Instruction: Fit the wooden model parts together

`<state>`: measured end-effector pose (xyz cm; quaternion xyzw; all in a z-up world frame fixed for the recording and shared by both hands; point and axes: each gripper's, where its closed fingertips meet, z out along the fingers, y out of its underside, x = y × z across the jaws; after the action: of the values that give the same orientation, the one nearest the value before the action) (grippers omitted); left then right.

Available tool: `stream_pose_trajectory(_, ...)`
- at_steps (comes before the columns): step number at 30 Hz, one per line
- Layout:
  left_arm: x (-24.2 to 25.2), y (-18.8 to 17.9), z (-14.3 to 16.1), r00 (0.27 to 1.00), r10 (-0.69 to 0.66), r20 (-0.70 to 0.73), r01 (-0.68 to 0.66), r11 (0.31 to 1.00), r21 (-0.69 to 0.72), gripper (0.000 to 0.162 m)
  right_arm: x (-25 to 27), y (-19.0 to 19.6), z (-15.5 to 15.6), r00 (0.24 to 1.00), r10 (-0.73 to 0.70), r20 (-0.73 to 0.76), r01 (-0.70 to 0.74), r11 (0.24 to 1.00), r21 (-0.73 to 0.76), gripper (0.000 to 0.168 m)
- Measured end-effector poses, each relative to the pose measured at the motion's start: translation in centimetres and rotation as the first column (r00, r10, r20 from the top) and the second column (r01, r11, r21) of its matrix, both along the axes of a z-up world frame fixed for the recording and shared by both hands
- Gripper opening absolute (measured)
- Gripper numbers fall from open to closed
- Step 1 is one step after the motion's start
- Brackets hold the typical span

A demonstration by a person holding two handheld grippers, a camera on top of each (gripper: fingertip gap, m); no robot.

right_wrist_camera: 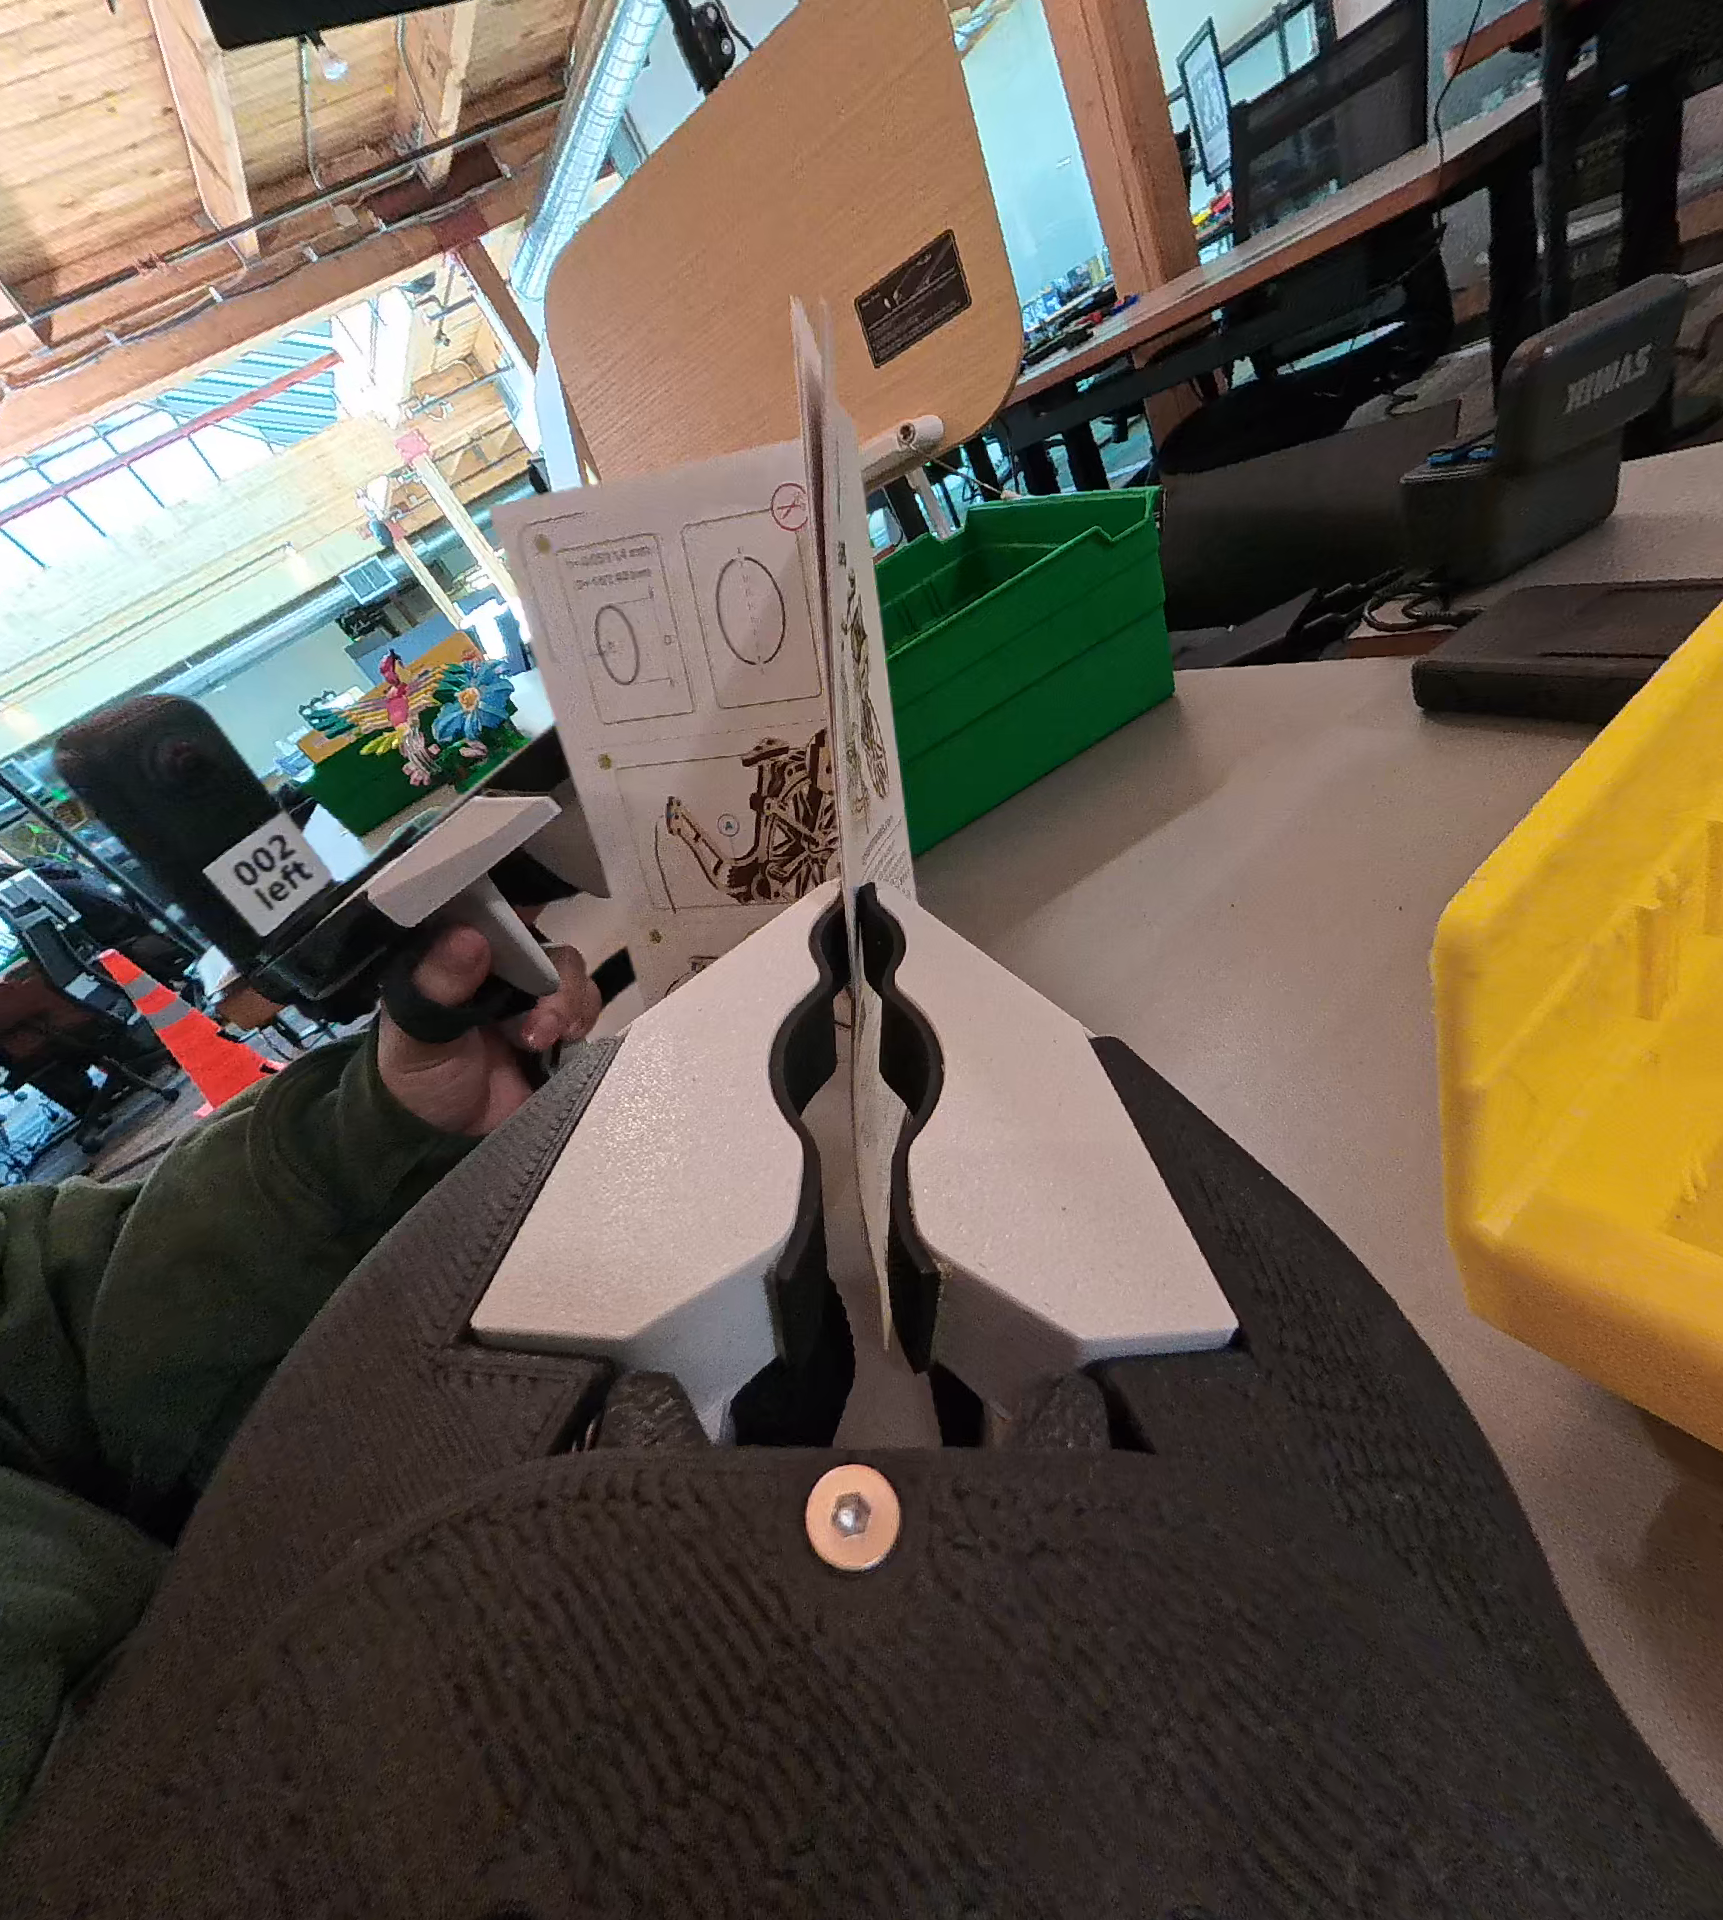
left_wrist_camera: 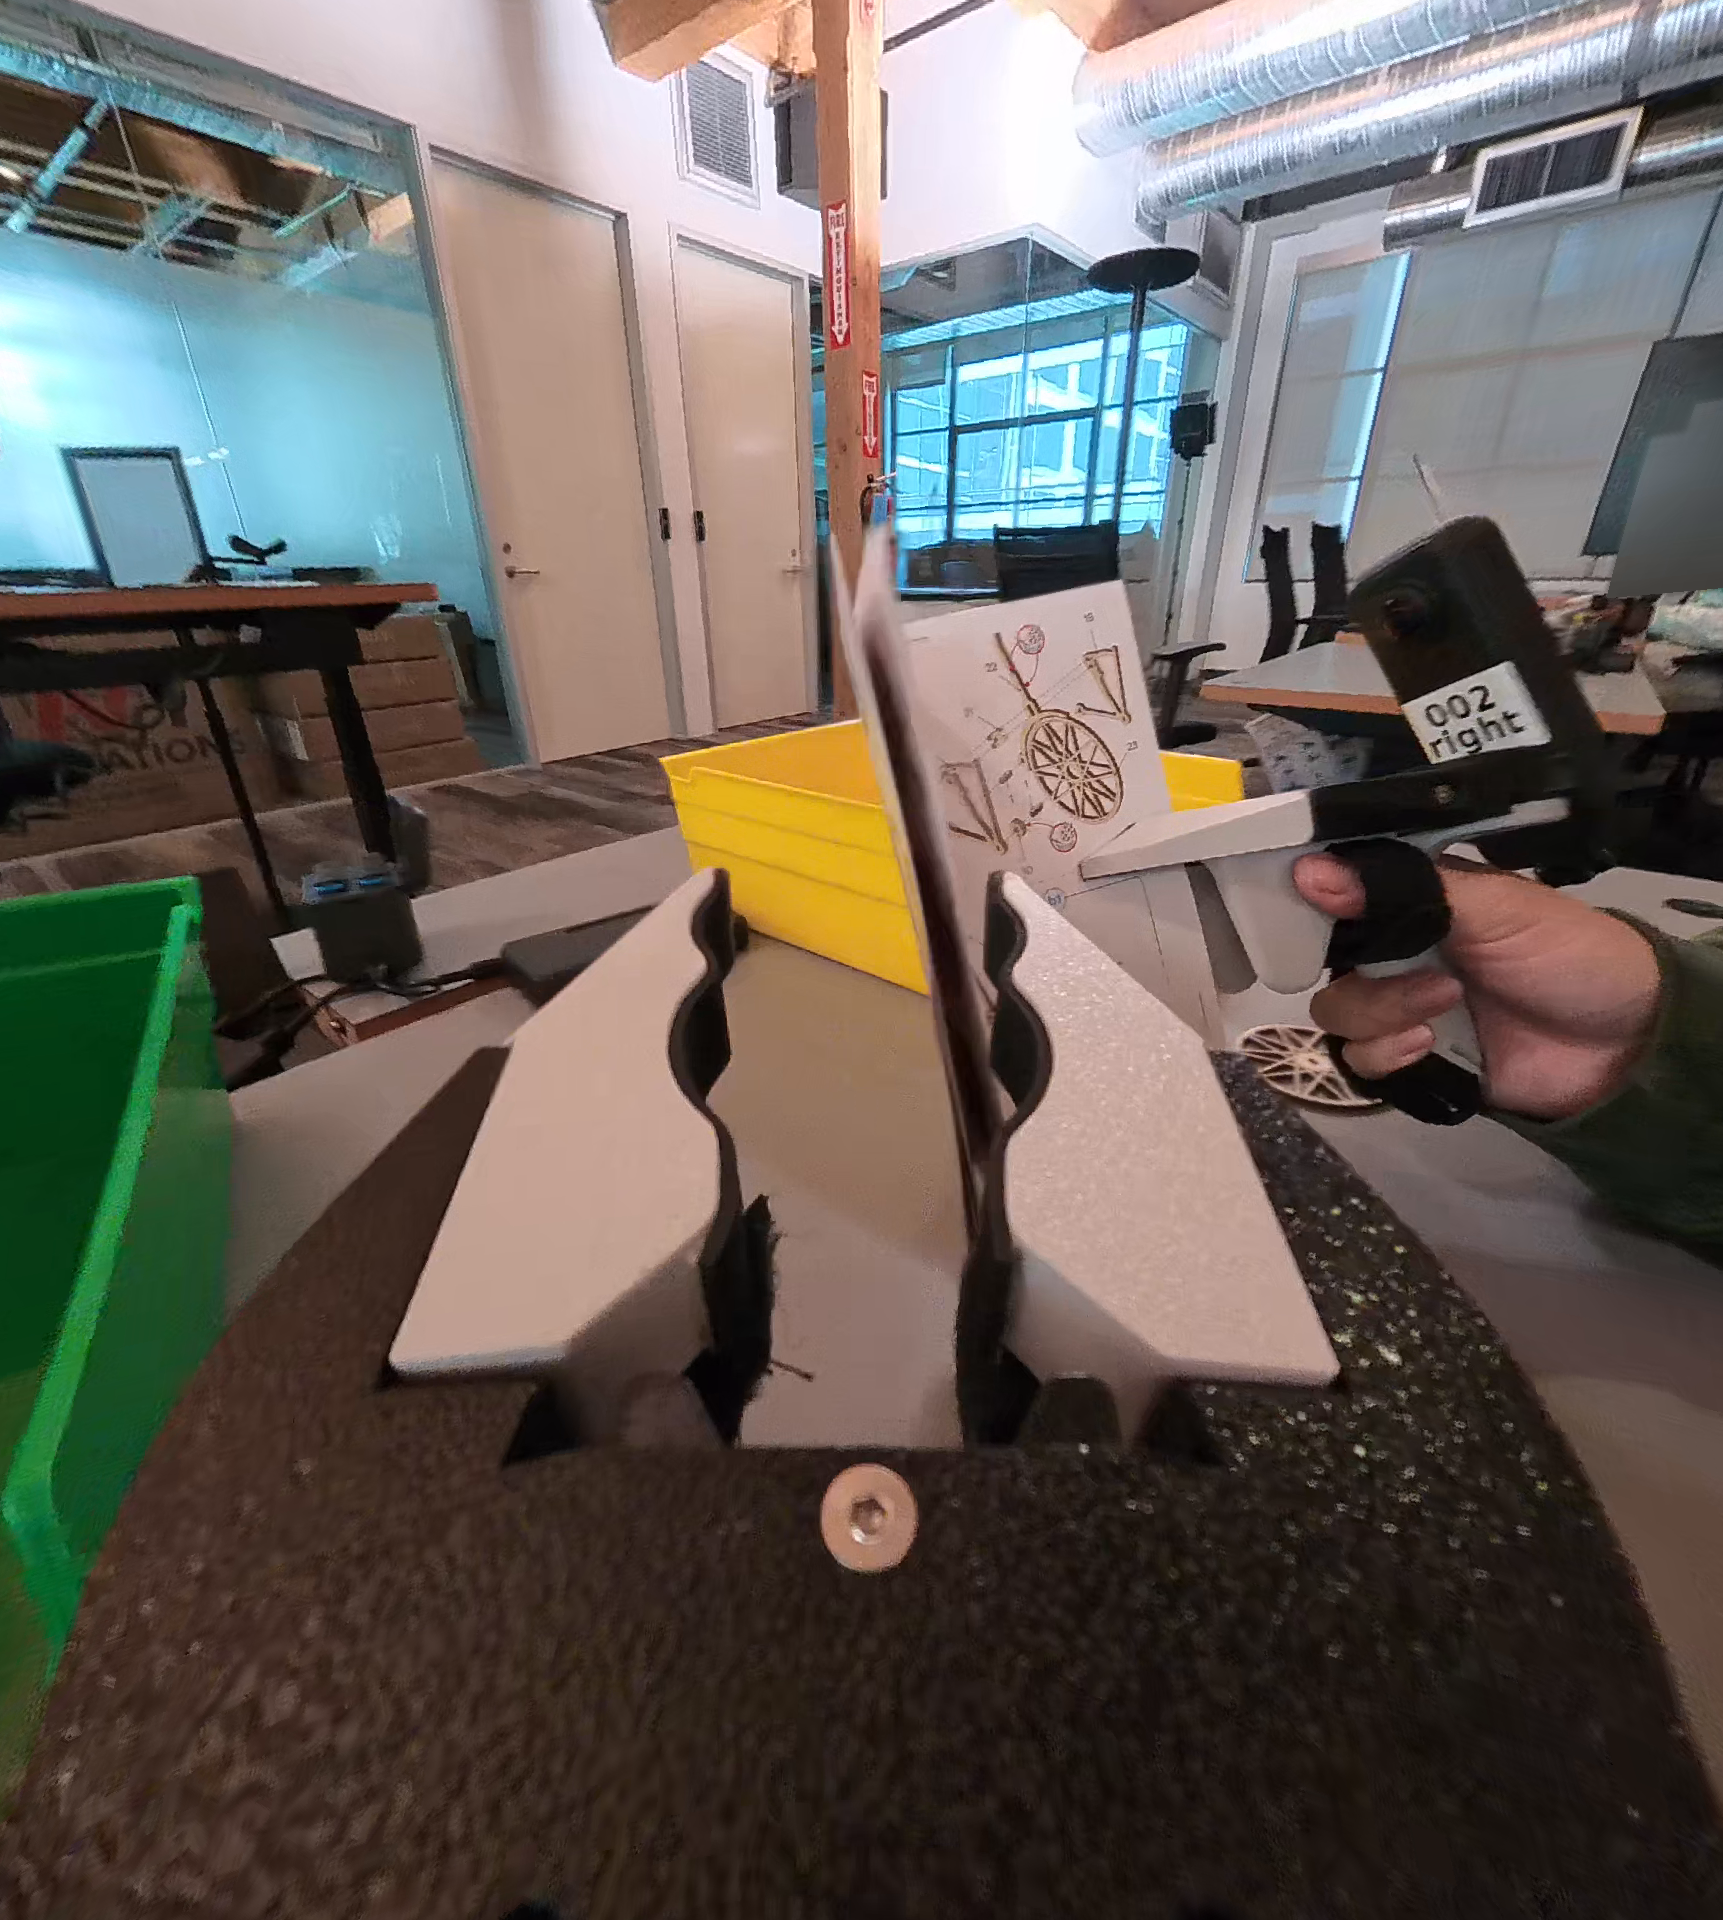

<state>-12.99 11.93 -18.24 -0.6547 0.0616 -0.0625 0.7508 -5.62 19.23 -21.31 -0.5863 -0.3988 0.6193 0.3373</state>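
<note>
— What are the right tongs [right_wrist_camera: 857, 935] gripping?
— They are pinching the instruction booklet [right_wrist_camera: 841, 644], standing it upright over the table [right_wrist_camera: 1200, 935].
— And the left tongs [left_wrist_camera: 857, 935]?
— They are gaping, one page edge leaning against the right finger. A wooden wheel [left_wrist_camera: 1293, 1065] is lying near the yellow bin [left_wrist_camera: 784, 831].

Left wrist view: close behind its tongs [left_wrist_camera: 857, 1039], facing the yellow bin [left_wrist_camera: 795, 842].
Right wrist view: close, facing the green bin [right_wrist_camera: 1023, 644].
Shared: booklet [left_wrist_camera: 1033, 727], tabletop [right_wrist_camera: 1252, 831].
</note>
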Motion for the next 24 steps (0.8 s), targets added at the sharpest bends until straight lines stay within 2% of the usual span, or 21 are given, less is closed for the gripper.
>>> stream_pose_trajectory(3,0.9,0.2,-0.4,0.990,-0.107,0.086,0.110,0.994,-0.020,0.045,0.1,0.1,0.1,1.000,0.002,-0.006,-0.002,1.000,-0.008,0.000)
stream_pose_trajectory(8,2.4,0.3,-0.9,0.931,-0.283,0.231,0.296,0.955,-0.020,0.046,0.1,0.1,0.1,1.000,0.004,-0.011,-0.004,1.000,-0.020,0.000)
stream_pose_trajectory(16,2.7,0.2,-0.9,0.904,-0.338,0.262,0.353,0.936,-0.011,0.037,0.2,0.1,0.3,1.000,0.010,-0.019,-0.011,0.999,-0.033,0.000)
stream_pose_trajectory(24,3.5,0.0,-1.0,0.892,-0.379,0.245,0.393,0.920,-0.009,0.039,0.3,0.3,0.3,1.000,0.004,-0.025,-0.006,0.999,-0.045,0.000)
